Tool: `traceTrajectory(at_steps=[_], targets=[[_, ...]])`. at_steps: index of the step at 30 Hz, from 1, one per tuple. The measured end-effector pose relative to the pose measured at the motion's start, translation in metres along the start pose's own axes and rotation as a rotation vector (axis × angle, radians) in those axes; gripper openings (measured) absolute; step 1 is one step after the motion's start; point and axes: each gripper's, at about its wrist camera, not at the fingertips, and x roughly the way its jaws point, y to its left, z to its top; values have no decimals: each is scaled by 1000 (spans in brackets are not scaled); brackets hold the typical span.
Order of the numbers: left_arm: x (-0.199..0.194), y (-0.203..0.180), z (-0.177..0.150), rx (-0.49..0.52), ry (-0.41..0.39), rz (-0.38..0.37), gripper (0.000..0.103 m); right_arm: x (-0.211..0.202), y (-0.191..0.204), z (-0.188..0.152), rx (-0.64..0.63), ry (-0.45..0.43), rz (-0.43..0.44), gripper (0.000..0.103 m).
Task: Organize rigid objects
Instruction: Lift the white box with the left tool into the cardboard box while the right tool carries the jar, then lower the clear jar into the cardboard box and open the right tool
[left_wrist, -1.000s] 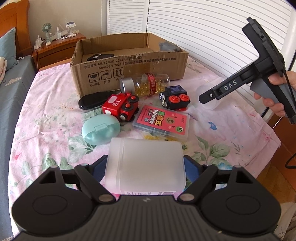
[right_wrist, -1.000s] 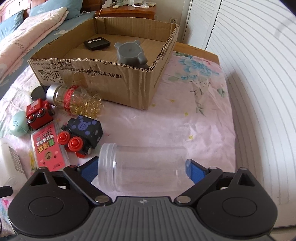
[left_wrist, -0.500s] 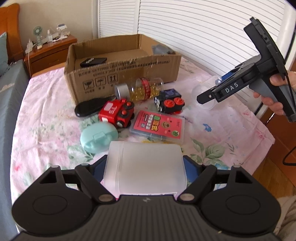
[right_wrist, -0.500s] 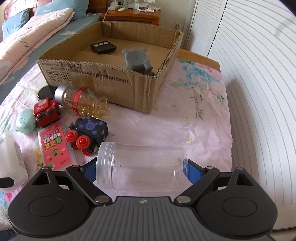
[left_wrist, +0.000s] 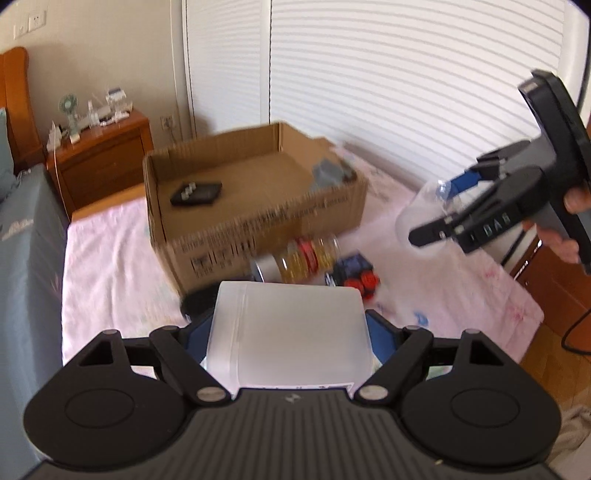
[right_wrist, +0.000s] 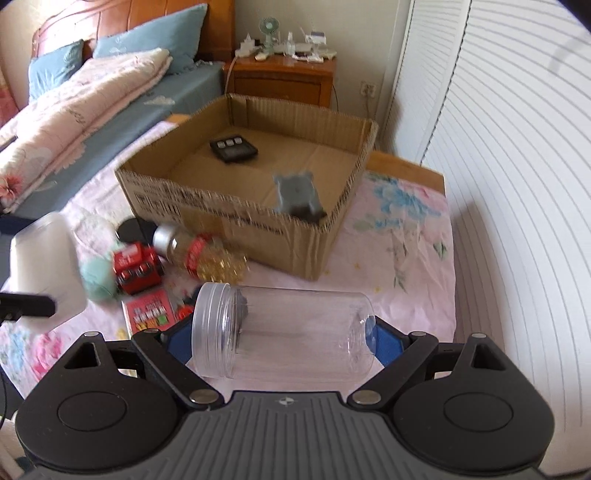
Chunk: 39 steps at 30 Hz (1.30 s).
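Pinching white tub (left_wrist: 288, 332) and clear jar (right_wrist: 284, 332), both grippers face cardboard box (right_wrist: 221, 206) beyond toys.

Cardboard box (right_wrist: 236, 218) open-topped, floor mostly bare: black remote (right_wrist: 233, 148) far left, grey piece (right_wrist: 297, 194) against near wall. Left of box front: capsule bottle (right_wrist: 201, 254), red toy (right_wrist: 137, 266) crowd cloth. Right of box: bare cloth

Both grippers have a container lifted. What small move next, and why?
Probably carry the clear jar in the right gripper forward over the cardboard box and lower it onto the bare floor between the black remote and the grey part. That box sits directly ahead.
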Motion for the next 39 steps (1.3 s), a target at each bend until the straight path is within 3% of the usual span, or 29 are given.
traceTrajectory(at_steps=[11,18,22,29,39], targets=[[31,29,76,47,-90,63,82,-5,-3,47,-10,-84,16,95],[68,49,103,-10,-131,120,83,2,-3,72,-7,-117,14,95],[82,61,96,-79,-131,111,94,8,-2,81,-1,-120,18,95],[67,63,64,-139,-85,138,99,15,6,91,-6,-112,14,95],[36,47,13,-202,-99,135,100,37,10,125,28,-98,12,95]])
